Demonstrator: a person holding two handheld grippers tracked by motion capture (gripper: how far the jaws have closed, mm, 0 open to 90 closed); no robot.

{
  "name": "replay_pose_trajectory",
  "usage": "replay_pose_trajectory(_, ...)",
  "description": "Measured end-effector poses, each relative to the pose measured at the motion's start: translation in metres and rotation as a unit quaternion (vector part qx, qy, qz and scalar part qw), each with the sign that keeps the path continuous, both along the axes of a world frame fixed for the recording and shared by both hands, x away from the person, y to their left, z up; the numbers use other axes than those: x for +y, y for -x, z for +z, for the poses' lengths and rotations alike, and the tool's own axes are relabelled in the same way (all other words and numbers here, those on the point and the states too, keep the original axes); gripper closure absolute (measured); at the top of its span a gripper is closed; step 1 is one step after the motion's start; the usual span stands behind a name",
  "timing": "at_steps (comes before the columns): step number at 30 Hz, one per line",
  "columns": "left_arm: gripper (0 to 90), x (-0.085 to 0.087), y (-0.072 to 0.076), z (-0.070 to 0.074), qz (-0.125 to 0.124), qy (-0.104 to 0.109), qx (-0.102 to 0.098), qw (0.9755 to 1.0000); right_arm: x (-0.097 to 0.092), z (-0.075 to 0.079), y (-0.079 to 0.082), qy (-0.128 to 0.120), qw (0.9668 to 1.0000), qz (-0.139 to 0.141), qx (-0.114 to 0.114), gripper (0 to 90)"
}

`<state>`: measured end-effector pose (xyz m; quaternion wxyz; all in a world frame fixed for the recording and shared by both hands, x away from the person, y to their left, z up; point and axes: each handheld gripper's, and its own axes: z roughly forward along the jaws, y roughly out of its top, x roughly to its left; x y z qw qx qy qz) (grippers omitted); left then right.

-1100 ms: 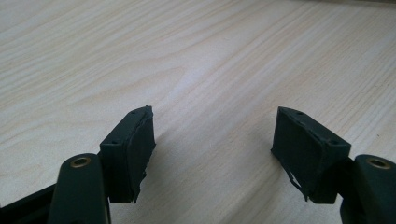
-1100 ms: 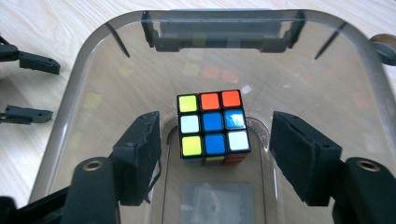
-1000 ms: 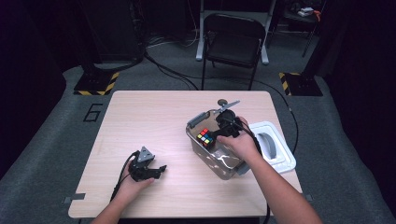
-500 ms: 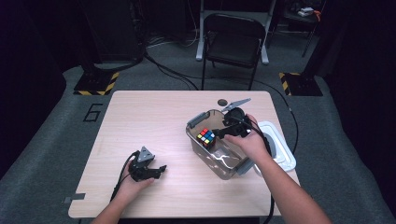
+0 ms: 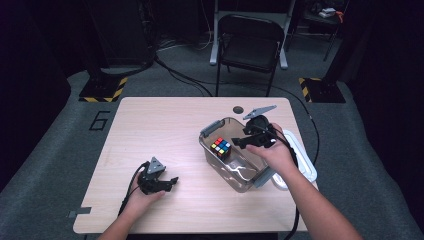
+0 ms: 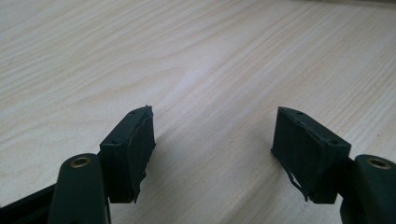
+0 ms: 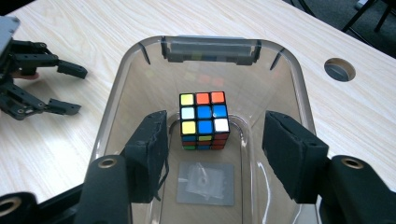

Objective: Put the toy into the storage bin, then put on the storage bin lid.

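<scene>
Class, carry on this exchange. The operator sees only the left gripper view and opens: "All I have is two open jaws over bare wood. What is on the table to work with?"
Observer: A clear bin stands right of centre on the table, with a colour cube on its floor.
Operator: Where is the other gripper?
Observer: The right gripper hangs over the bin's open top. Its jaws have just been closing, but the pads stand apart with nothing gripped, and the cube lies below them, untouched.
Operator: Is the bin covered?
Observer: No. A white lid lies on the table beside it, on the side away from your left gripper.
</scene>
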<state>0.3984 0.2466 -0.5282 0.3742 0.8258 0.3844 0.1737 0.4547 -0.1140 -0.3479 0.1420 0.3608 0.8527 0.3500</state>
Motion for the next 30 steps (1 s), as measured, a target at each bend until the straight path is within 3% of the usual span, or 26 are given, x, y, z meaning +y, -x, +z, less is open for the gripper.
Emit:
replay_pose_trajectory(11, 29.5, 0.000, 0.000, 0.000, 0.000, 0.000, -0.001, 1.0000, -0.014, 0.010, 0.002, 0.000, 0.9999, -0.010, 0.004, 40.6)
replay_pose_trajectory(30, 28.9, 0.001, 0.000, 0.000, 0.000, -0.002, -0.005, 1.0000, -0.046, 0.023, 0.008, -0.008, 0.9993, -0.033, -0.016, 41.3)
